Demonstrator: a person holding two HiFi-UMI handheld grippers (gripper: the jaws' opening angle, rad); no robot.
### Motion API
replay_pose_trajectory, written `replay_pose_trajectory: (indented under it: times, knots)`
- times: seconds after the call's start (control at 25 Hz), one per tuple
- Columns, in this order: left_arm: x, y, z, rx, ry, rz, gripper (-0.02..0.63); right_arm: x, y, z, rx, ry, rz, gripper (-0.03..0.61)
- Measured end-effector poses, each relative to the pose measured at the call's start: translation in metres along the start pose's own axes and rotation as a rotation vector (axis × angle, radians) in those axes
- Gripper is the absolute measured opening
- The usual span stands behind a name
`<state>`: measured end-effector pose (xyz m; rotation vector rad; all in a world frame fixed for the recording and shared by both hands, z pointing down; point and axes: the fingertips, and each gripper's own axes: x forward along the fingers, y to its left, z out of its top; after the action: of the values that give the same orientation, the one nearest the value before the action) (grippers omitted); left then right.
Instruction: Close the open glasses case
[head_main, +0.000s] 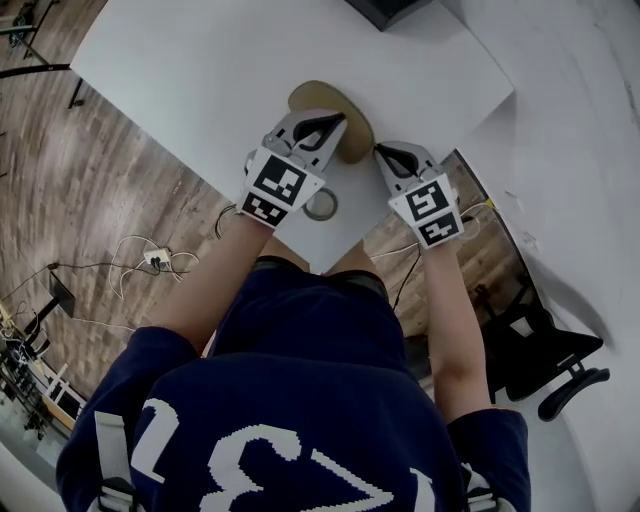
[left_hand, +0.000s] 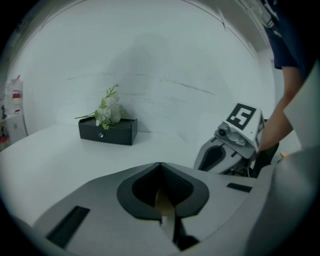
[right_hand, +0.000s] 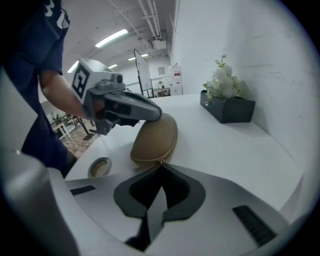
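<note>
Your glasses case (right_hand: 155, 140) looks tan and matt, like cloth or leatherette, with a zip seam along its edge. The table (right_hand: 240, 150) under it is white, smooth and matt. Your left gripper (left_hand: 160, 167) and right gripper (right_hand: 161, 167) are grey matt plastic with black linings. At 9 o'clock in the head view lies a wood-plank floor (head_main: 110, 190).

Head view looks steeply down; both gripper views share the black box (left_hand: 107, 131).

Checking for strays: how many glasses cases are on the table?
1: the tan case on the table, under the left gripper, near the person's corner. No other in view.
</note>
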<state>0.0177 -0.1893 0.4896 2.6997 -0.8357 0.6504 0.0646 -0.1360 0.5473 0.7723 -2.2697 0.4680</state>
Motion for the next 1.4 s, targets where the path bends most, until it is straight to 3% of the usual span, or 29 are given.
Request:
replay_pose_trajectory:
  times: [0.12,0.2,0.36,0.8,0.92,1.04,1.24,1.4]
  knots:
    - [-0.021,-0.004,-0.013,-0.03,0.027,0.047,0.012,0.006,0.062,-0.003,0.023,-0.021,0.111,0.023]
    - [-0.027,-0.007,-0.018,0.008,0.024,0.053,0.012,0.009,0.076,-0.003,0.07,-0.037,0.114,0.023]
    - [-0.027,-0.007,-0.018,0.015,0.013,0.021,0.012,0.008,0.06,-0.001,0.077,-0.03,0.063,0.021]
    - [-0.026,-0.006,-0.017,-0.01,-0.006,0.028,0.012,0.058,-0.016,0.054,-0.185,0.018,0.082,0.021]
    - [-0.028,-0.006,-0.018,-0.036,-0.012,0.041,0.012,0.06,-0.017,0.062,-0.199,0.005,0.077,0.021]
    - [-0.03,-0.014,-0.02,-0.038,0.039,-0.014,0.012,0.042,-0.007,0.05,-0.193,0.002,0.071,0.021]
    - [-0.046,-0.049,-0.035,0.007,0.153,-0.129,0.012,0.002,0.051,0.0,-0.099,0.033,0.155,0.021]
    - [-0.054,-0.062,-0.042,0.061,0.147,-0.138,0.012,-0.008,0.072,-0.014,0.082,-0.025,0.145,0.021]
